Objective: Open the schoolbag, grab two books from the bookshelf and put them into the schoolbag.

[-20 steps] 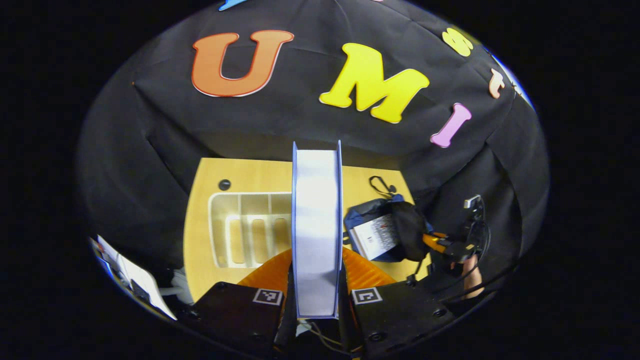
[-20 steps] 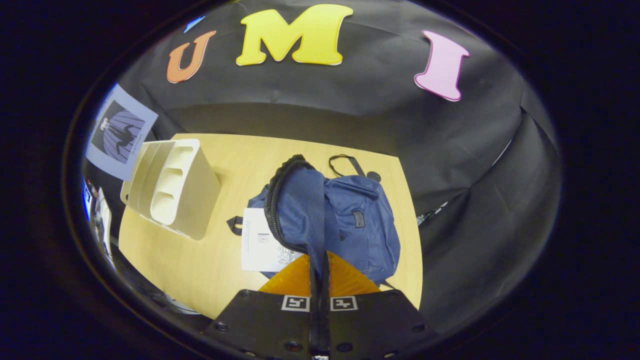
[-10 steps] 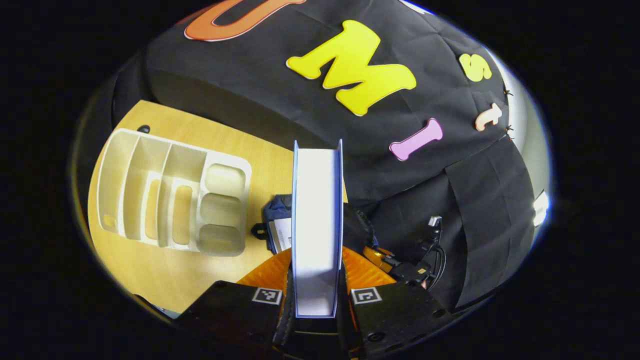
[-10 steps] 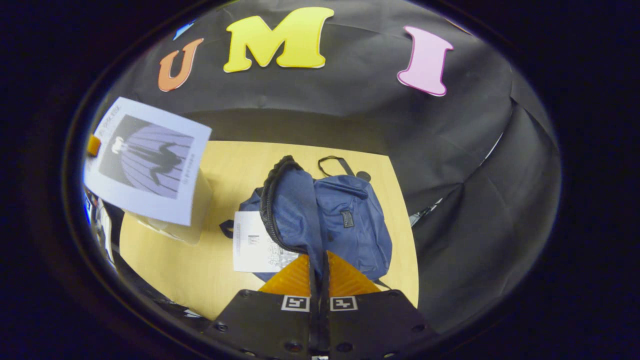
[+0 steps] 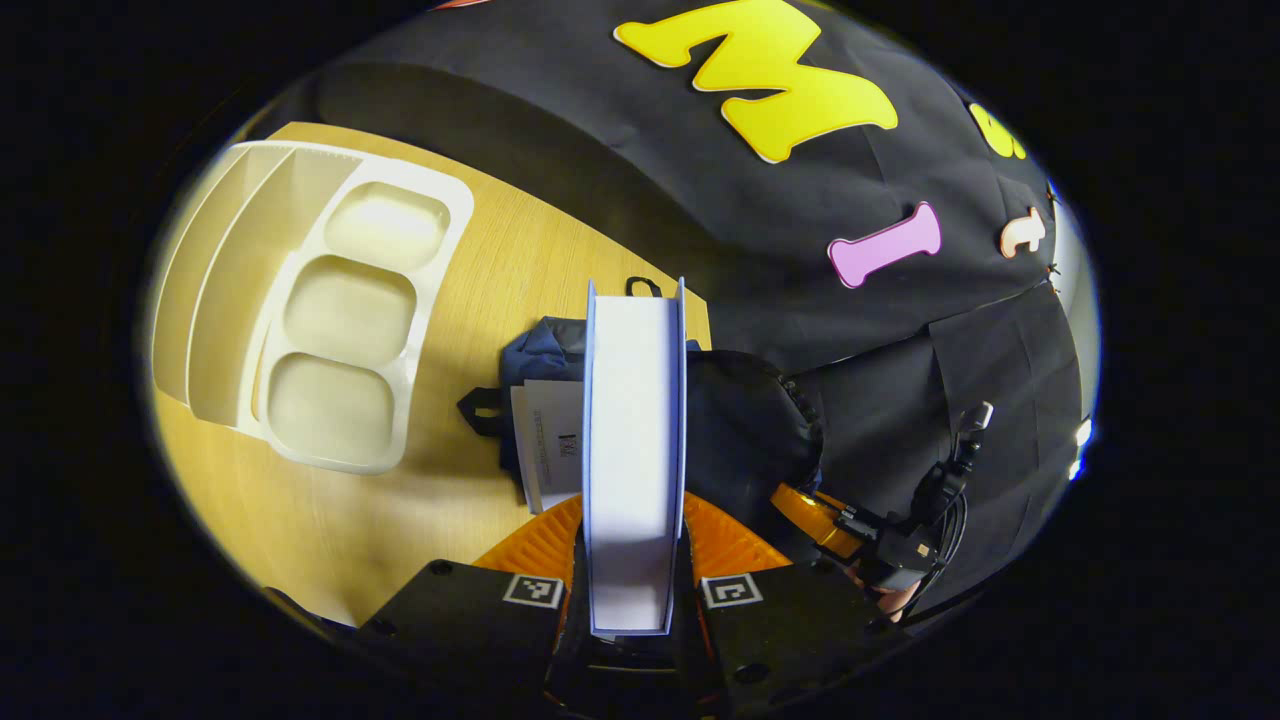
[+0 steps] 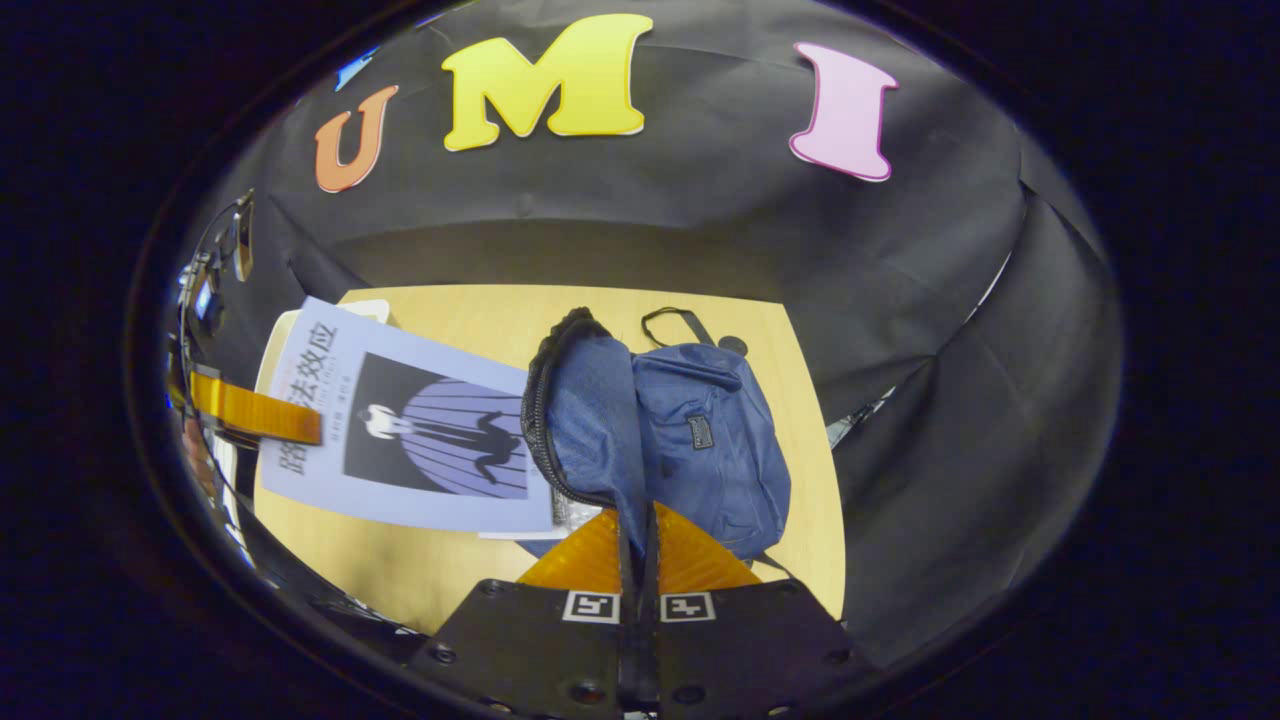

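Your left gripper has its 2 fingers pressed on the covers of a book, page edges facing the camera. It is held in the air over the wooden table, just above the schoolbag, where a 2nd book already pokes out of the opening. The white bookshelf stands to the left on the table, its slots empty.

In the right gripper view, your right gripper is pinched tight on the lifted flap of the blue schoolbag, holding the zipped mouth open. The book comes in from the left, cover up, tilted and just beside that opening, with the left gripper's finger on its cover.
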Demonstrator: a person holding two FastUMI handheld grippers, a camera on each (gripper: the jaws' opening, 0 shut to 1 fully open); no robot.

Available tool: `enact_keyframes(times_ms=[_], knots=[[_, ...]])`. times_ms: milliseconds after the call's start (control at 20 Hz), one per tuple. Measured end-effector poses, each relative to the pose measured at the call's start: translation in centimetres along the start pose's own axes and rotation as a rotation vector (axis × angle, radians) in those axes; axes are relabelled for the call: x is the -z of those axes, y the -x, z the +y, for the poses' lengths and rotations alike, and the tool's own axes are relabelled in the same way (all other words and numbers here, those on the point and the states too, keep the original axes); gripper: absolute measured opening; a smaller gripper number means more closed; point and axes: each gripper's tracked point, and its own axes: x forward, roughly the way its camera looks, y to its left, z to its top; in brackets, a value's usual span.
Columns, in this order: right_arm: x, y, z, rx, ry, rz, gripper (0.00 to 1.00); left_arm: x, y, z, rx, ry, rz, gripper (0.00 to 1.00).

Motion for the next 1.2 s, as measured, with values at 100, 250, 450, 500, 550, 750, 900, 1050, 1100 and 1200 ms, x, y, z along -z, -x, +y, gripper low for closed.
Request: enact_keyframes(times_ms=[100,250,450,500,550,750,900,1050,1100,1200], knots=[[-0.1,0.3,-0.3,0.008,0.004,-0.001,0.00,0.6,-2.3,0.7,0.014,0.036,0.008,0.36],[-0.3,0.8,-0.9,0.015,-0.001,-0.002,0.00,1.4,-5.5,0.4,0.075,0.103,0.011,0.36],[-1.1,1.5,-2.0,0.032,-0.023,-0.023,0.00,1.5,-8.6,0.3,0.128,0.133,0.019,0.36],[-1.0,1.6,-2.2,0.037,-0.019,-0.016,0.00,1.5,-9.2,0.1,0.141,0.137,0.021,0.36],[-1.1,1.6,-2.4,0.042,-0.022,-0.020,0.00,1.6,-10.1,0.1,0.147,0.127,0.022,0.36],[-1.2,1.8,-3.1,0.055,-0.025,-0.019,0.01,1.6,-12.7,-0.2,0.197,0.148,0.042,0.36],[-1.5,1.9,-3.0,0.058,-0.011,-0.019,0.00,1.8,-14.2,-0.1,0.221,0.177,0.059,0.36],[-1.9,1.8,-2.6,0.057,0.008,-0.021,0.00,2.0,-15.0,0.2,0.203,0.174,0.073,0.38],[-1.8,1.8,-2.5,0.055,0.010,-0.020,0.00,2.2,-15.3,1.0,0.154,0.153,0.081,0.43],[-1.9,1.6,-2.5,0.054,0.007,-0.018,0.01,2.3,-15.4,1.4,0.102,0.114,0.090,0.68]])
